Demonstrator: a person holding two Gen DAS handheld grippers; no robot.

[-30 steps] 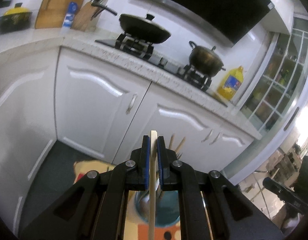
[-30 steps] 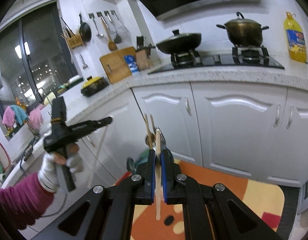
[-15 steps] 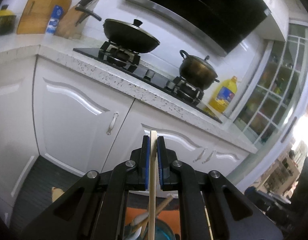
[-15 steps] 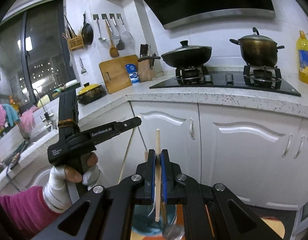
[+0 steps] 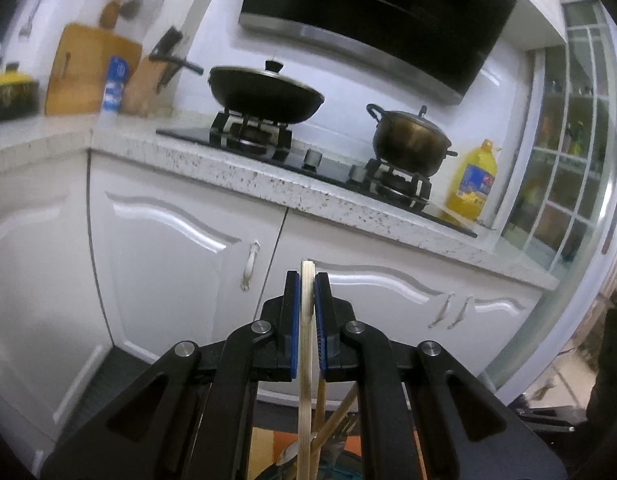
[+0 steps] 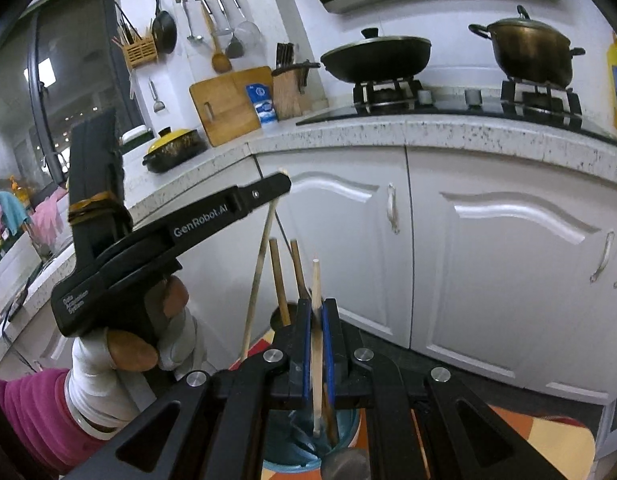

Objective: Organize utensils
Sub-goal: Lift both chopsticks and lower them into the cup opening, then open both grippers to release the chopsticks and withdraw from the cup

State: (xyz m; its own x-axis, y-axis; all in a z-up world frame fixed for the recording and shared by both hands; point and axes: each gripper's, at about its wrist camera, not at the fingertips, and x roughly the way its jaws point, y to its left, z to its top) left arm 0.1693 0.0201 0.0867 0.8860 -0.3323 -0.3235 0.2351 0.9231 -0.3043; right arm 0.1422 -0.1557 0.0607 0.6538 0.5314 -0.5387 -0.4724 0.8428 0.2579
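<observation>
Chopsticks [image 6: 279, 280] in teal cup [image 6: 344, 424]; each hand-held gripper — left [image 5: 307, 280], right [image 6: 316, 304] — clamps one chopstick.

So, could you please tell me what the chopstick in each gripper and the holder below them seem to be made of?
The chopstick in the left gripper, chopstick, looks like pale bamboo or wood: matte, straw-coloured, no shine. The one in the right gripper, chopstick, looks the same, thin and pale. The teal holder has a smooth glossy wall, probably glazed ceramic or plastic; I cannot tell which.
</observation>
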